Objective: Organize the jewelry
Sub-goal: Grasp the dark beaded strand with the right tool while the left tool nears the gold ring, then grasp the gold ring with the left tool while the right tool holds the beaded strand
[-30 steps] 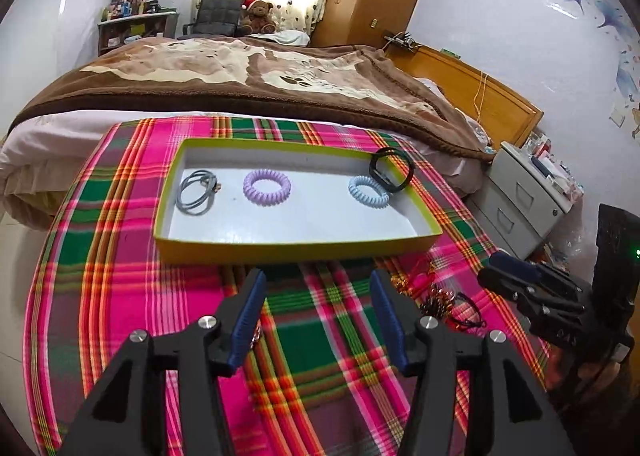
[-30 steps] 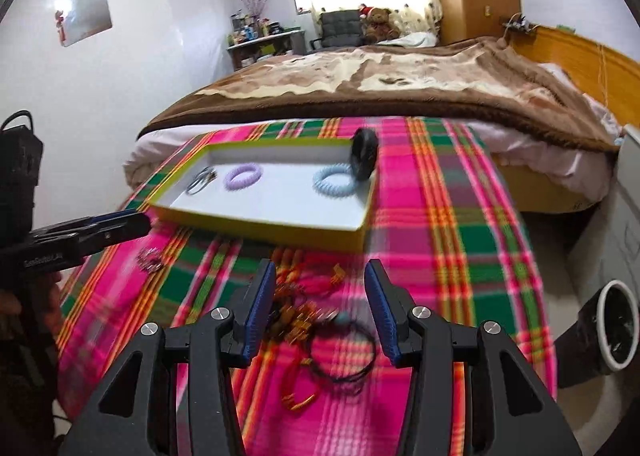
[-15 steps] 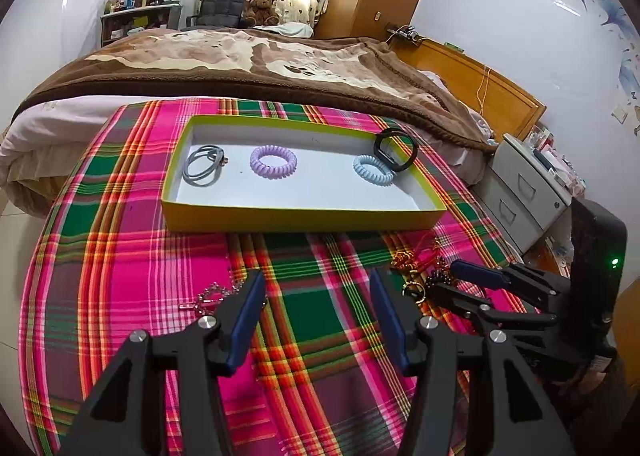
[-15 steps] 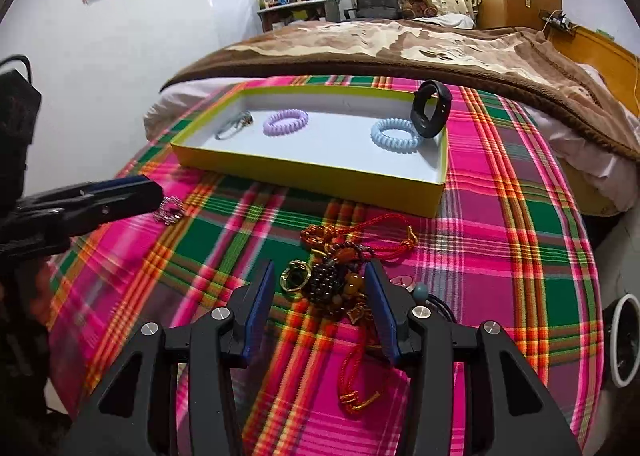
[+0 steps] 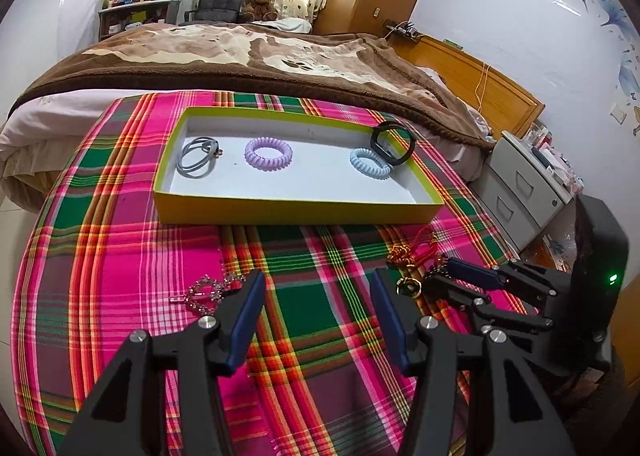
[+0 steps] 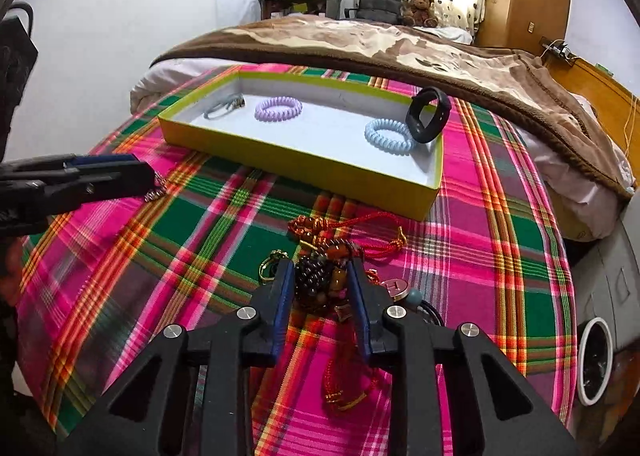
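Observation:
A yellow-rimmed box lid [image 5: 296,212] [image 6: 296,164] lies on the plaid cloth and holds a grey hair tie [image 5: 198,156], a purple coil tie [image 5: 268,149] [image 6: 279,109], a blue coil tie [image 5: 370,163] [image 6: 388,135] and a black band [image 5: 392,144] [image 6: 428,115]. My right gripper [image 6: 320,288] has its jaws partly closed around a dark bead bracelet [image 6: 314,276] in a pile of beaded jewelry with red cords [image 6: 344,224]. My left gripper [image 5: 316,308] is open and empty above the cloth, next to a rhinestone piece [image 5: 208,290] [image 6: 156,192].
The cloth covers a round table whose edge curves near both grippers. A bed with a brown blanket [image 5: 240,56] lies behind it. A grey nightstand [image 5: 524,192] stands to the right. A white-rimmed bin [image 6: 596,360] sits on the floor at right.
My right gripper has come down over the bead pile and its jaws have narrowed around the dark bracelet. My left gripper has risen and pulled back a little, so the rhinestone piece shows.

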Available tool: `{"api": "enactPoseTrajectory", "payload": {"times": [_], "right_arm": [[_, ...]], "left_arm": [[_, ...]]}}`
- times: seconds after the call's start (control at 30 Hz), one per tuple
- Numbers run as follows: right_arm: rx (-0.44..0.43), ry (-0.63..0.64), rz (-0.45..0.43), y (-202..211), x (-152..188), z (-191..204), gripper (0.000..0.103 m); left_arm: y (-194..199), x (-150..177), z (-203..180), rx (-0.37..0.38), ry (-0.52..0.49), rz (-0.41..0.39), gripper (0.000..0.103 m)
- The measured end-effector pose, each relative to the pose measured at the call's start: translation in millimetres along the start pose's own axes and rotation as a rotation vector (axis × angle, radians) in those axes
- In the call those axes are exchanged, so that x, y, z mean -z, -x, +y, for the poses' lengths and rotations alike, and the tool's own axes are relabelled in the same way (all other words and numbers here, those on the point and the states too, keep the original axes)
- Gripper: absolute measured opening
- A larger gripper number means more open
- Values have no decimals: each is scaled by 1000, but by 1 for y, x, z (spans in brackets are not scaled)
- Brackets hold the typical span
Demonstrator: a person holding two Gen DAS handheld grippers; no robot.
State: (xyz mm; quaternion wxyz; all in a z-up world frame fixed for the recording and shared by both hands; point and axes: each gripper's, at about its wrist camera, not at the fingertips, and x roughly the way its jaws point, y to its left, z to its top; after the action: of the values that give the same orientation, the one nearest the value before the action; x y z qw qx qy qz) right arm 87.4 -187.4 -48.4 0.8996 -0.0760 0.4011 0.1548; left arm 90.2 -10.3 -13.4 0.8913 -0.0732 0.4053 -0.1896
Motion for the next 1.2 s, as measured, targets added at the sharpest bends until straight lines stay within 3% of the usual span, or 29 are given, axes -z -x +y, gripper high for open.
{"api": "enactPoseTrajectory", "payload": {"times": [0.03,0.23,0.4,0.47,0.53,0.57,0.9,1.1,1.2], "right_arm": [[-16,-16,-13,3,-1,-2,12],[-69,-88,-62,18,-3,-16,12],[-183,-107,-97,30,-3,-13,12],[-92,26,-57,29,-3,7,12],[-102,80,9,21,0,18,12],[-55,120,49,16,1,25,12],[154,423,149,25,11,49,12],[212,435,102,42,14,46,12],[210,344,61,54,12,34,12]], "left_arm": [[0,0,0,2,0,1,56],[-3,2,-3,7,-5,15,56],[-5,3,-6,13,-8,21,56],[-6,3,-6,6,-10,27,56],[-6,3,-5,1,-8,27,56],[-6,4,-4,-2,-5,29,56],[-7,7,-6,2,-13,43,56],[-9,9,-13,17,-31,56,56],[-9,10,-21,63,-56,55,56]]}}
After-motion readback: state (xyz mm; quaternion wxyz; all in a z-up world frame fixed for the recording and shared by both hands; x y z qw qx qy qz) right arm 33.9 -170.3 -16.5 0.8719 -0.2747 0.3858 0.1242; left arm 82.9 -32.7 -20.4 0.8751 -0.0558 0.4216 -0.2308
